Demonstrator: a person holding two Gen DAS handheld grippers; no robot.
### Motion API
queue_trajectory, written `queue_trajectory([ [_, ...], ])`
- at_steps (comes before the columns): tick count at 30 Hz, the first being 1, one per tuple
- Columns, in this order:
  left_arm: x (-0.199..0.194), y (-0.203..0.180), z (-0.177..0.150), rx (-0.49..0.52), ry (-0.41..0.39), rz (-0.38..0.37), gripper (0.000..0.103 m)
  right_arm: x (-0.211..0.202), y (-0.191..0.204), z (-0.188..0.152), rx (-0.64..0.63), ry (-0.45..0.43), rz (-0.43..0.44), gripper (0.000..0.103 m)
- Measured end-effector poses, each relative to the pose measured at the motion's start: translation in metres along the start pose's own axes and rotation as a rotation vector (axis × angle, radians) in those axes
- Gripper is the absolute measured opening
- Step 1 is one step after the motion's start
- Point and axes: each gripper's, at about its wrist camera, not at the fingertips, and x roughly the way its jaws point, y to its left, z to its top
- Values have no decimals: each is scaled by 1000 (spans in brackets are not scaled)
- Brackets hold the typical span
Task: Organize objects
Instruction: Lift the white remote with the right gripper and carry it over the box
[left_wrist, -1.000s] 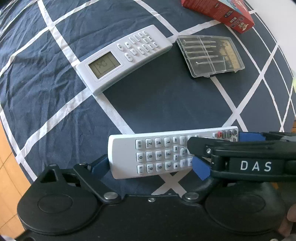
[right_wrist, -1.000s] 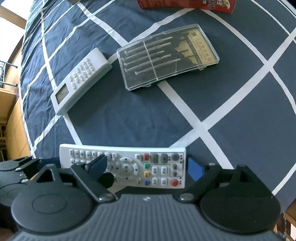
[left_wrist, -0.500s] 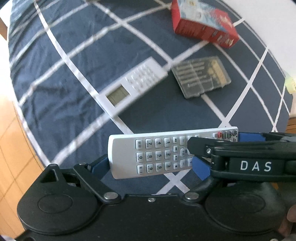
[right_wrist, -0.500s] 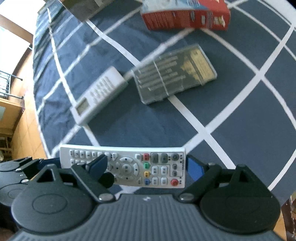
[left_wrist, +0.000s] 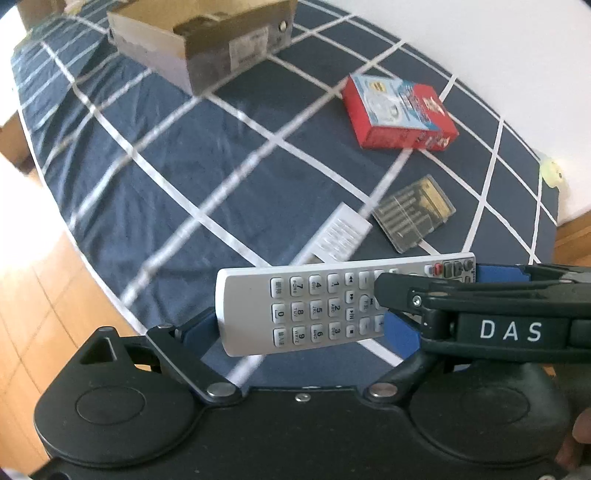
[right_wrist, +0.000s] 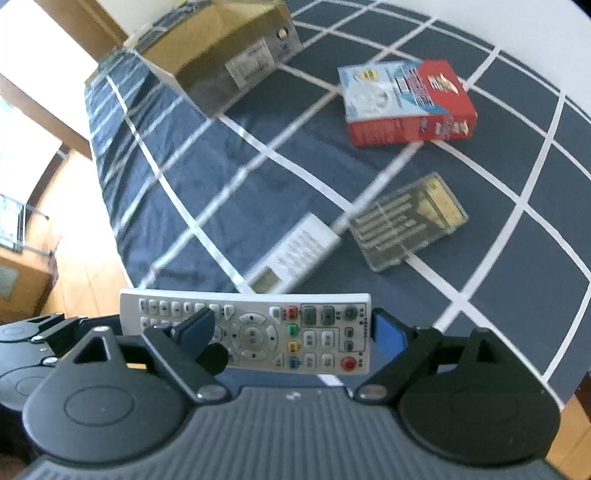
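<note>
Both claws share one grey remote (left_wrist: 317, 308), held off the bench (left_wrist: 192, 173), long axis crosswise between them: left claw (left_wrist: 301, 332) clamps the number-pad end, right claw (right_wrist: 291, 332) the power-button end, open cardboard box (right_wrist: 218, 48) lying ahead at the far edge.

Two remotes: one grey remote (right_wrist: 255, 334) at 6 o'clock, one white remote (right_wrist: 295, 254) at centre. One clear bit case (right_wrist: 408, 221), one red box (right_wrist: 406, 103), one cardboard box (right_wrist: 221, 48) at 12 o'clock.
</note>
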Motion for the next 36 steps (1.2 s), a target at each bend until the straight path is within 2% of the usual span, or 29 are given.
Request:
queue_trajectory([
  [7,-28,49,17,66,-41,1,93,-3,62,7,53,-71,-7,90],
  [13,-41,87,36,53,-75,2,93,-2,107,26,43,-107,-8,90],
  [18,-43,112,63,33,-103,9,93,5,134,54,20,-130,-2,90],
  [28,-28,144,140,33,-127,25,93,34,159,133,1,-150,12,90],
  [36,-12,147,205,60,-129,39,93,52,157,199,30,-168,24,90],
])
